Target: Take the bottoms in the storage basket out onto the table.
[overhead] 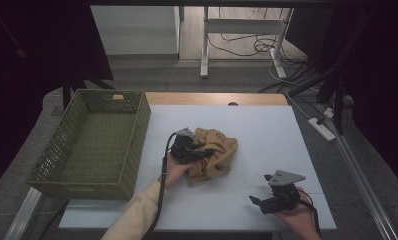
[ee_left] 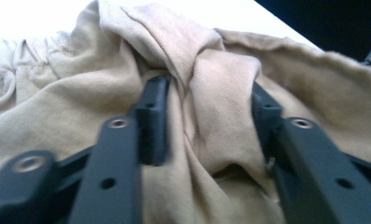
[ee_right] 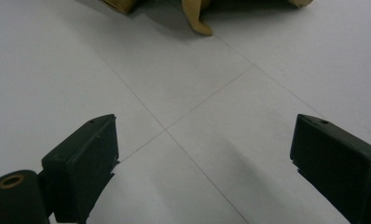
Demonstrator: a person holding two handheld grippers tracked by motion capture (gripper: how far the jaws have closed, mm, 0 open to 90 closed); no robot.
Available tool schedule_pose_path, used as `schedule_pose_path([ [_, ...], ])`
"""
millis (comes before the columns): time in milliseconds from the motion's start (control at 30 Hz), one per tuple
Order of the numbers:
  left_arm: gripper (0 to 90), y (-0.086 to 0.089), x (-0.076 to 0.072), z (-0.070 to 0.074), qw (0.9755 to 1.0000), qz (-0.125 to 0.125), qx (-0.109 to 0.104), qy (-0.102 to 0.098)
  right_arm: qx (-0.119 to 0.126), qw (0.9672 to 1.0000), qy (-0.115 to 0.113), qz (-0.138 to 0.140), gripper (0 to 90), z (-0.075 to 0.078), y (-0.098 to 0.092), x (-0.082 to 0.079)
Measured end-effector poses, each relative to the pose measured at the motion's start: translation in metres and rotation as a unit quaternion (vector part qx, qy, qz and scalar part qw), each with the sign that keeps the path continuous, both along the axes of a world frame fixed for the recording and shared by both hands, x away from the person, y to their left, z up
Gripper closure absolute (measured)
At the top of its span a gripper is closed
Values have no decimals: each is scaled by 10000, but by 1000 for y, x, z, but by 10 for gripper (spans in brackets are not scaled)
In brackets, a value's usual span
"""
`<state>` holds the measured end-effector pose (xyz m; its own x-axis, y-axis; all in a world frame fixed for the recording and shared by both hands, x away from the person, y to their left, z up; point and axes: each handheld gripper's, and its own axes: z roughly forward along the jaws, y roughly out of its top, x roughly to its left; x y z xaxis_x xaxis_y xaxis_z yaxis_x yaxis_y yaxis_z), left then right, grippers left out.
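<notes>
White table: my left claw pinches a fold of crumpled tan cloth; my right claw, at four o'clock, gapes wide, empty.

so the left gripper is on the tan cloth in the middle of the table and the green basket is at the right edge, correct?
Not quite. The left gripper is on the tan cloth mid-table, a fold between its jaws, but the green basket stands at the table's left edge, not the right. The high view shows this.
</notes>
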<state>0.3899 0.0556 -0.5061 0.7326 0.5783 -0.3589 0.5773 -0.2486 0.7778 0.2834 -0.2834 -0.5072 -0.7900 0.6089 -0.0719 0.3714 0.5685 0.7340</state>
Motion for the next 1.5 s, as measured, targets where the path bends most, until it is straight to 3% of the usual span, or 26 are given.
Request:
schedule_pose_path([
  [167,338,1,-2,3,9999,92,25,-56,-7,10000,-6,-4,76,0,0,0],
  [300,201,2,-3,6,9994,318,97,-108,-4,10000,-7,-10,76,0,0,0],
  [633,149,10,-8,22,9987,397,54,-319,7,10000,-21,-13,76,1,0,0],
  [967,150,18,-23,46,9980,314,186,-514,98,9999,-38,-12,76,3,-2,0],
  [1233,152,50,-46,70,9959,419,265,-761,217,9997,-94,17,76,5,-1,2],
  [1500,157,99,-88,79,9936,655,269,-883,248,9996,-139,8,76,8,0,-1],
])
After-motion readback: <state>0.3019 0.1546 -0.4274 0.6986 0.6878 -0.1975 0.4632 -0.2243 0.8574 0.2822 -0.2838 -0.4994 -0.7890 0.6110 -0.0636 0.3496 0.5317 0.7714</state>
